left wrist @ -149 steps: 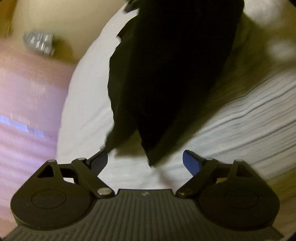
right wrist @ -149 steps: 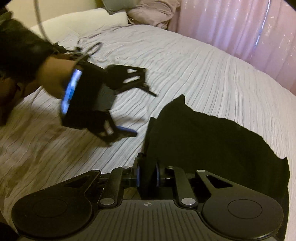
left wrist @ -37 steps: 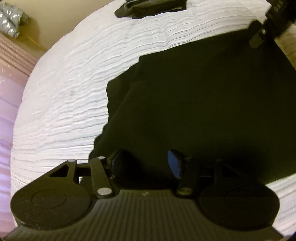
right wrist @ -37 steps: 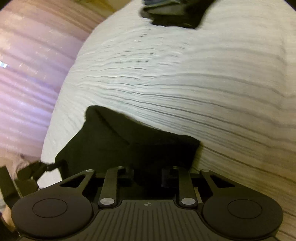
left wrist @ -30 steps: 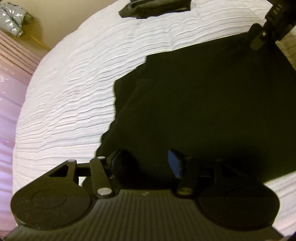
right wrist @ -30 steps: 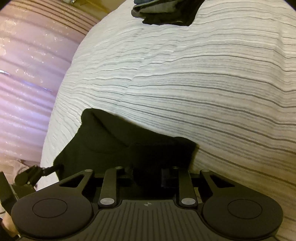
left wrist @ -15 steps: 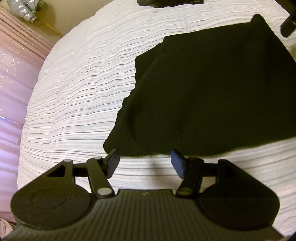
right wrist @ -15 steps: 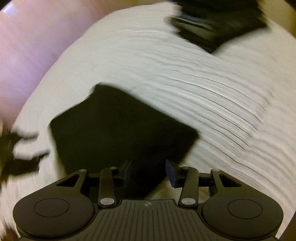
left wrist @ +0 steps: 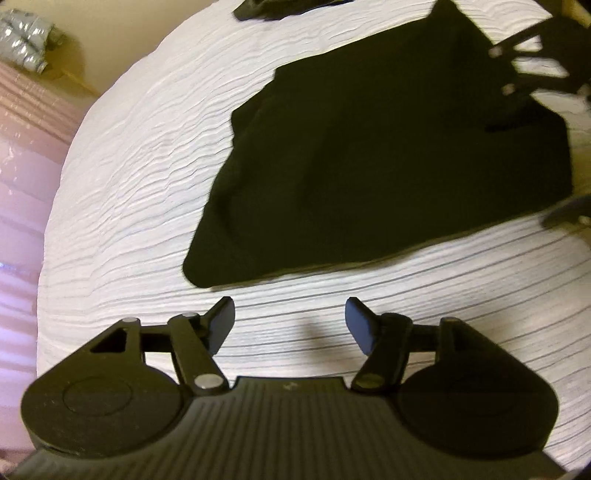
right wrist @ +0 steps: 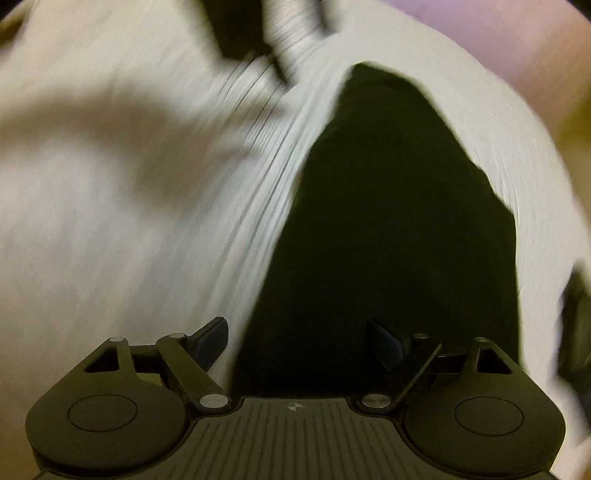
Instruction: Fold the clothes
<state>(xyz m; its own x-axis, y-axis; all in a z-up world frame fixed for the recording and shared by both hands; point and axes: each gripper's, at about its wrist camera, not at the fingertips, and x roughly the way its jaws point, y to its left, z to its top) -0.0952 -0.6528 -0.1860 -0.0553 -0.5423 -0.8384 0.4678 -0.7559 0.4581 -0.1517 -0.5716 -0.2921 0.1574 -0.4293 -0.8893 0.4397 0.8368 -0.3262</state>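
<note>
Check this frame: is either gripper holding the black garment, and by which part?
Nothing is held. The left gripper is open over bare bedding, short of the garment. The right gripper is open above the garment's edge.

a white ribbed bedspread [left wrist: 140,192] with thin grey stripes covers the bed and fills most of both views. pink curtains [left wrist: 26,177] hang along its left side. in the far corner, against a cream wall [left wrist: 122,33], sits a crinkled silvery bundle [left wrist: 27,44]; what it is cannot be told. the right wrist view is smeared with blur.
</note>
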